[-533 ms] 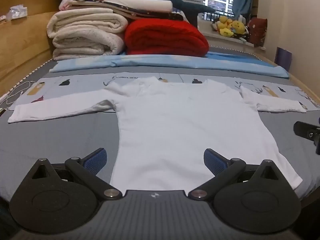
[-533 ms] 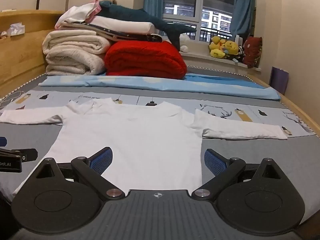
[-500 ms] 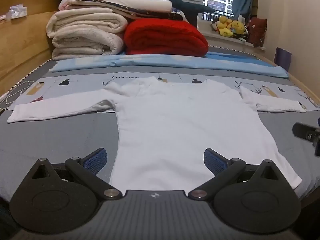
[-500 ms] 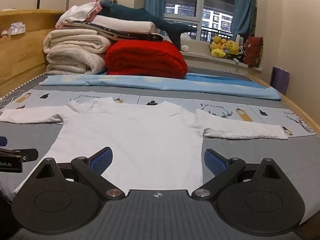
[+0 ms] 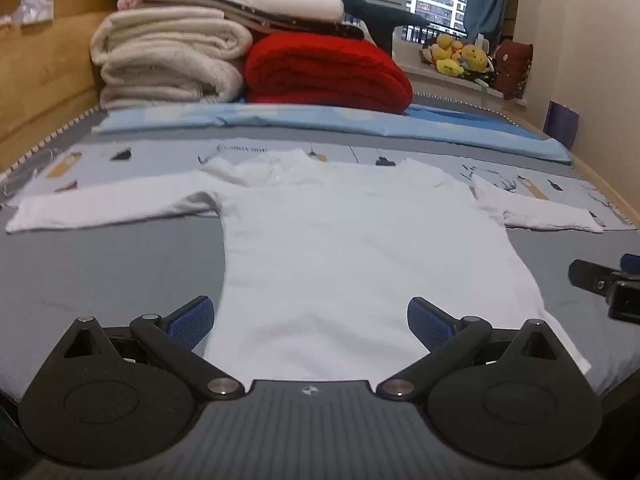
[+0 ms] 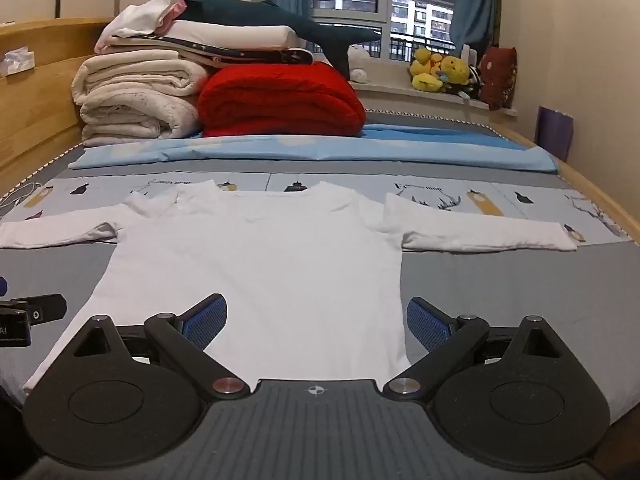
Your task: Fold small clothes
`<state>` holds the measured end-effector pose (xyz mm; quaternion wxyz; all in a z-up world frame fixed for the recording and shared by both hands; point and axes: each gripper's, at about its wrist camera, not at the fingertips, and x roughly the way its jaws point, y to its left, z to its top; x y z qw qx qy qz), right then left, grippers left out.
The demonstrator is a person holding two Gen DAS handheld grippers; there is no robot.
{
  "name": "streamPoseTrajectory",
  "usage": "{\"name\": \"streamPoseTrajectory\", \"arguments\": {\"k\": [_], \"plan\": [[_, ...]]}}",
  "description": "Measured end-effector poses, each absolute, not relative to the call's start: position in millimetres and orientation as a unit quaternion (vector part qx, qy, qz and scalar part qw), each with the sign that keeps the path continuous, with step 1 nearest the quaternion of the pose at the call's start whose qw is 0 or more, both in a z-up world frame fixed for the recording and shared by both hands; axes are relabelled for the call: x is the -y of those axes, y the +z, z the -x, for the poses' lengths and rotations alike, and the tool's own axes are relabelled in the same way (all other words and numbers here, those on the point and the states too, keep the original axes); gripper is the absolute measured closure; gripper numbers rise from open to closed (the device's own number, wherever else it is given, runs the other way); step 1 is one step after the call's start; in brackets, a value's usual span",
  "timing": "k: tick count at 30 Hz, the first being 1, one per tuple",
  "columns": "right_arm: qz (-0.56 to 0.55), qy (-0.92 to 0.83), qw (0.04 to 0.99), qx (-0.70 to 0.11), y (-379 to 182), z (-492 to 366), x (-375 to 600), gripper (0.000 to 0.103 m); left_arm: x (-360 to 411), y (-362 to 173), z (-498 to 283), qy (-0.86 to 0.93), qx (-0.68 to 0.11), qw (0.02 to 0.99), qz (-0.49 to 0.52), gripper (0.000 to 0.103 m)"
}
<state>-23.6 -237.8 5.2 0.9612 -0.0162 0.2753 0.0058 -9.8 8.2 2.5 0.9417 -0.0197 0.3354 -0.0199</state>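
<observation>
Left wrist view: a white long-sleeved shirt lies flat on a grey bed, both sleeves stretched out to the sides and the collar at the far end. The left gripper sits low at the near hem with its jaws spread wide; its blue pads stand either side of the shirt's lower left part, the left pad over bare bed just beside the shirt's edge, the right pad over the cloth. Nothing is clamped between them. At the right edge a black part of the right gripper shows above the bed, near the shirt's right side.

In the right wrist view, the right gripper is likewise wide open and holds nothing, its left pad over the cloth and its right pad just beside the shirt's right edge. The left gripper's black tip pokes in at the left edge.

At the far end of the bed lie a stack of cream blankets, a folded red blanket to their right, and a blue sheet in front. Yellow soft toys sit on the windowsill.
</observation>
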Motion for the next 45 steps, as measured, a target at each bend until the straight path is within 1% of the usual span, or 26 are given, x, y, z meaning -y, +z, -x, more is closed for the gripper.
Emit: {"name": "streamPoseTrajectory", "arguments": {"k": [17, 40, 45], "plan": [[0.024, 0.017, 0.959, -0.282, 7, 18, 236, 0.007, 1, 2, 6, -0.027, -0.329, 0.944, -0.014, 0.000], [0.009, 0.011, 0.956, -0.292, 5, 14, 238, 0.007, -2, -5, 1, -0.022, -0.347, 0.938, 0.001, 0.000], [0.016, 0.023, 0.956, -0.292, 4, 15, 234, 0.010, -2, -6, 1, -0.021, -0.349, 0.937, 0.003, 0.000]]}}
